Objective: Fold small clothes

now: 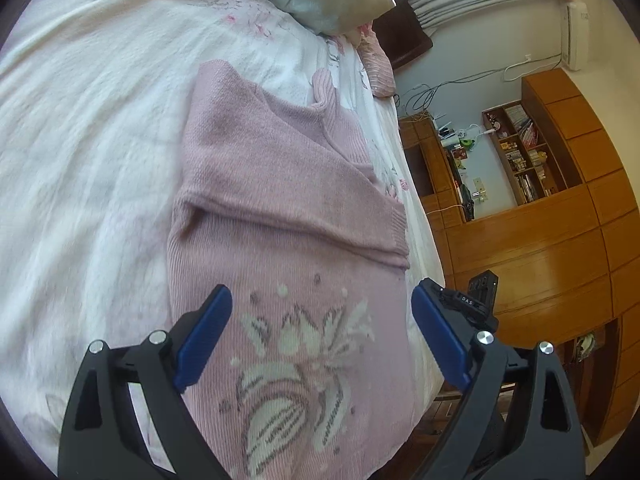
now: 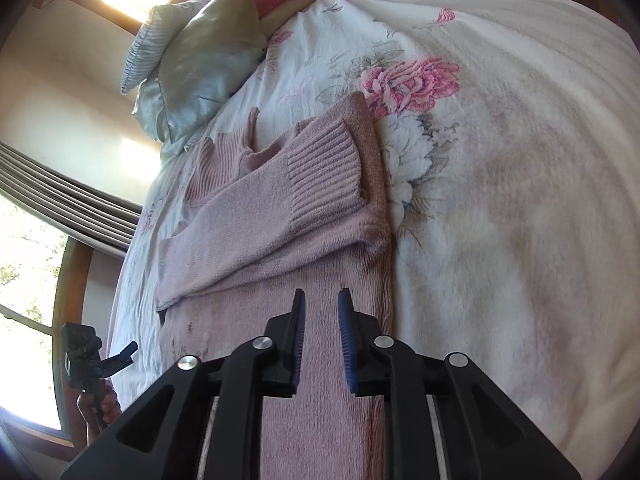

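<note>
Pink sweater on bed; L hand-held gripper spread, R hand-held gripper slightly apart.

Left gripper: jaws spread wide, blue pads facing each other across a broad gap, nothing between them
Left gripper pose: pointing forward and slightly down, black linkage arms splayed outward at the bottom of its own view
Left gripper, seen from the right wrist: small at the lower left edge, blue fingertip jutting to the right
Left hand: fingers curled around the handle below the left gripper, only partly visible
Right gripper: jaws parted by a narrow gap, blue pads nearly parallel, nothing clamped between them
Right gripper pose: aimed straight ahead, tips level with each other
</note>
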### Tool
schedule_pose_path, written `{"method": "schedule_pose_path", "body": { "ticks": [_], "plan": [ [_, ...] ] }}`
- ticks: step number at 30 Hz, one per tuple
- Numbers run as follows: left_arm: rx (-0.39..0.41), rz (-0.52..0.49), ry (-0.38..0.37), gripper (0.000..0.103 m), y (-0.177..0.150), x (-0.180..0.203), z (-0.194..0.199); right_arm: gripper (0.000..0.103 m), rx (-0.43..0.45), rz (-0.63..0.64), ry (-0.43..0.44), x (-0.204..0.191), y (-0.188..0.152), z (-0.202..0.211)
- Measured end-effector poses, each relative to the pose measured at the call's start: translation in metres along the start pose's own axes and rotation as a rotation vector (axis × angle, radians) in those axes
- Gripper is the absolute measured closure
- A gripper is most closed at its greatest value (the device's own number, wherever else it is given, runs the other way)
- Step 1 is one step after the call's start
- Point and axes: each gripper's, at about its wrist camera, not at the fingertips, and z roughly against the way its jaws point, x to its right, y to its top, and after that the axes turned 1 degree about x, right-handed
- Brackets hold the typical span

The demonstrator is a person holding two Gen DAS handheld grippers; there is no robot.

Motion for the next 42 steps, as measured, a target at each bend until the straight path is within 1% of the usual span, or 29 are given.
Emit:
{"method": "schedule_pose_path", "body": {
  "ticks": [2, 4, 5, 7, 10, 12, 13, 15, 17, 19, 20, 23, 26, 29, 30, 32, 33, 34, 36, 38, 41, 42],
  "plan": [
    [-0.029, -0.036, 0.051, 0.012, -0.025, 0.002, 0.012, 0.081, -0.014, -0.006, 0.012, 0.002, -0.023, 0.010],
    [-0.061, -0.053, 0.078, 0.012, -0.054, -0.001, 0.024, 0.072, -0.038, 0.001, 0.017, 0.004, -0.052, 0.020],
    [-0.077, -0.048, 0.088, 0.012, -0.068, -0.005, 0.029, 0.071, -0.044, 0.003, 0.019, 0.004, -0.067, 0.028],
    [-0.122, -0.045, 0.106, 0.012, -0.099, -0.011, 0.038, 0.062, -0.061, 0.000, 0.029, 0.008, -0.100, 0.044],
    [-0.159, -0.041, 0.123, 0.012, -0.143, -0.021, 0.053, 0.060, -0.079, -0.015, 0.040, 0.015, -0.148, 0.069],
    [-0.179, -0.024, 0.122, 0.012, -0.168, -0.031, 0.058, 0.059, -0.091, -0.026, 0.045, 0.021, -0.174, 0.085],
    [-0.189, -0.024, 0.139, 0.012, -0.180, -0.035, 0.060, 0.056, -0.095, -0.036, 0.041, 0.024, -0.187, 0.092],
    [-0.200, -0.014, 0.161, 0.012, -0.198, -0.043, 0.062, 0.055, -0.108, -0.052, 0.034, 0.031, -0.207, 0.101],
    [-0.207, 0.009, 0.142, 0.012, -0.210, -0.050, 0.062, 0.055, -0.109, -0.078, 0.026, 0.040, -0.225, 0.109],
    [-0.213, 0.040, 0.102, 0.012, -0.220, -0.055, 0.061, 0.053, -0.120, -0.102, 0.040, 0.047, -0.239, 0.112],
    [-0.220, 0.055, 0.081, 0.012, -0.224, -0.056, 0.059, 0.053, -0.124, -0.111, 0.034, 0.050, -0.244, 0.112],
    [-0.227, 0.053, 0.080, 0.012, -0.231, -0.057, 0.054, 0.053, -0.131, -0.132, 0.017, 0.058, -0.258, 0.111],
    [-0.233, 0.080, 0.061, 0.012, -0.232, -0.060, 0.049, 0.053, -0.142, -0.150, 0.046, 0.061, -0.265, 0.108],
    [-0.231, 0.097, 0.041, 0.013, -0.230, -0.058, 0.046, 0.053, -0.159, -0.149, 0.047, 0.061, -0.269, 0.099],
    [-0.224, 0.101, 0.048, 0.015, -0.229, -0.058, 0.046, 0.053, -0.165, -0.150, 0.046, 0.061, -0.269, 0.095],
    [-0.229, 0.127, 0.050, 0.026, -0.228, -0.059, 0.044, 0.053, -0.176, -0.148, 0.048, 0.061, -0.271, 0.090],
    [-0.237, 0.136, 0.048, 0.034, -0.227, -0.058, 0.042, 0.053, -0.176, -0.146, 0.051, 0.058, -0.271, 0.089],
    [-0.239, 0.139, 0.050, 0.038, -0.228, -0.056, 0.041, 0.053, -0.177, -0.145, 0.064, 0.056, -0.271, 0.088],
    [-0.251, 0.133, 0.050, 0.042, -0.228, -0.050, 0.039, 0.053, -0.176, -0.136, 0.077, 0.052, -0.272, 0.088],
    [-0.257, 0.134, 0.059, 0.042, -0.227, -0.048, 0.037, 0.053, -0.180, -0.134, 0.086, 0.051, -0.271, 0.087],
    [-0.258, 0.165, 0.079, 0.042, -0.224, -0.055, 0.035, 0.053, -0.188, -0.140, 0.087, 0.054, -0.270, 0.084],
    [-0.261, 0.180, 0.082, 0.046, -0.224, -0.058, 0.034, 0.053, -0.190, -0.142, 0.089, 0.055, -0.270, 0.083]
  ]
}}
